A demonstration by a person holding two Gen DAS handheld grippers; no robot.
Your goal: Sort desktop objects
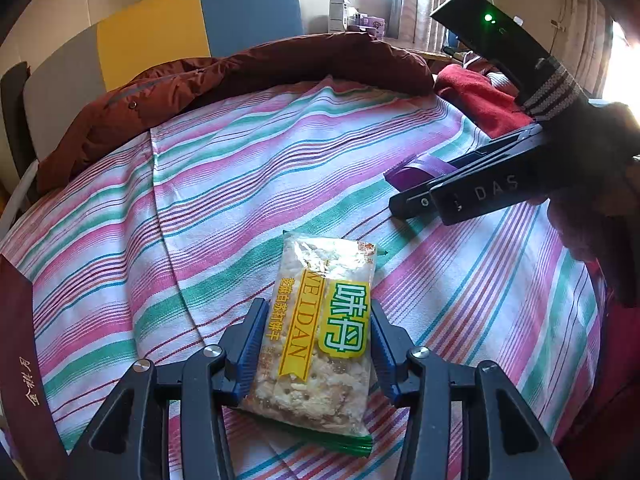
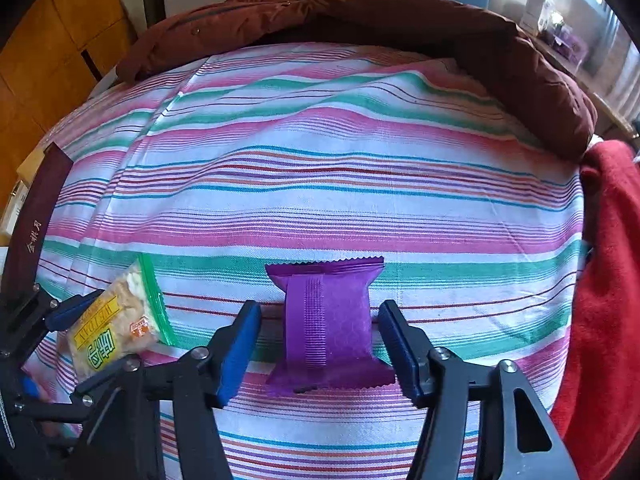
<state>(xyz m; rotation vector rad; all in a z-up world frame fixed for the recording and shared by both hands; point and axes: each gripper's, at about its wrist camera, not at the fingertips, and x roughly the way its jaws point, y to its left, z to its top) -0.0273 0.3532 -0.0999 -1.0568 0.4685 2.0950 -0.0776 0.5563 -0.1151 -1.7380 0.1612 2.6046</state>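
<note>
A clear cracker packet [image 1: 320,332] with a yellow and green label lies on the striped cloth. My left gripper [image 1: 320,320] stands around it, its blue pads touching both long sides. The packet also shows in the right wrist view [image 2: 114,330], between the left gripper's fingers [image 2: 76,308]. A purple snack packet [image 2: 330,324] lies on the cloth between the pads of my right gripper [image 2: 320,324], with a small gap on each side. In the left wrist view the right gripper [image 1: 416,196] hides most of the purple packet [image 1: 420,168].
A striped cloth [image 2: 320,160] covers the surface. A dark red jacket [image 2: 360,16] lies along the far edge. A red cloth [image 2: 608,280] lies at the right. A dark maroon box [image 2: 36,216] sits at the left edge.
</note>
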